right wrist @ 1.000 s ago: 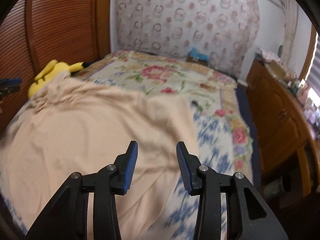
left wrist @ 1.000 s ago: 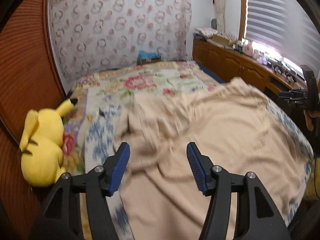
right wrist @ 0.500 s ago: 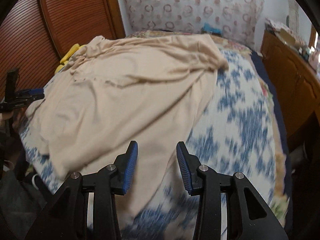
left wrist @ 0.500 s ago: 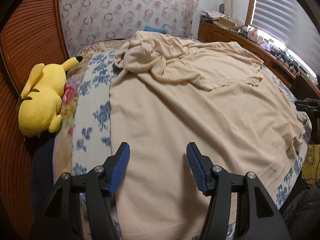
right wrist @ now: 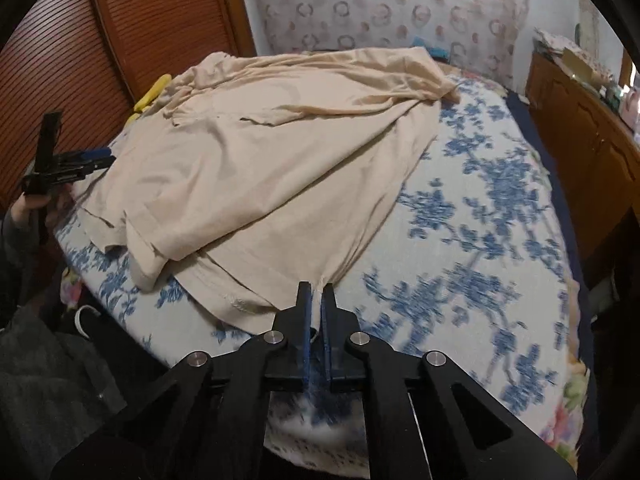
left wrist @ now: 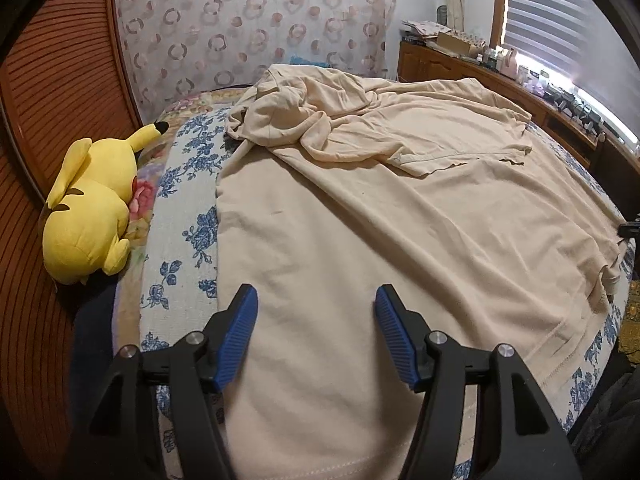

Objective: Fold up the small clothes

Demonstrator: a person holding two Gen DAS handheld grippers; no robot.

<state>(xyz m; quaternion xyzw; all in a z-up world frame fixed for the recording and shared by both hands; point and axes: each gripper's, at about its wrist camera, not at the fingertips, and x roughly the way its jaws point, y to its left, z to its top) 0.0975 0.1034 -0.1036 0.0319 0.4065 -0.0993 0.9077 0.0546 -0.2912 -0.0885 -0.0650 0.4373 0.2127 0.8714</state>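
Observation:
A large beige shirt [left wrist: 360, 220] lies spread on the bed, its top part bunched and folded over toward the headboard. My left gripper [left wrist: 316, 290] hovers over the shirt's lower left part near the hem; its jaws are opening and the cloth lies flat below them, not pinched. In the right wrist view the shirt [right wrist: 280, 160] drapes toward the bed's near edge. There my right gripper [right wrist: 316, 286] is shut on a corner of its hem. The left gripper [right wrist: 100, 158] shows at the far left, held by a hand [right wrist: 36, 204].
The bed cover [right wrist: 480, 220] is white with blue flowers. A yellow plush toy [left wrist: 88, 208] lies at the bed's left edge against a slatted wooden wall [left wrist: 40, 100]. A wooden dresser [right wrist: 592, 140] with clutter runs along the right side.
Both grippers dropped toward the bed's near edge as the shirt settled flat. The right gripper, open before, has shut on the shirt's hem corner. The left stays open over the cloth.

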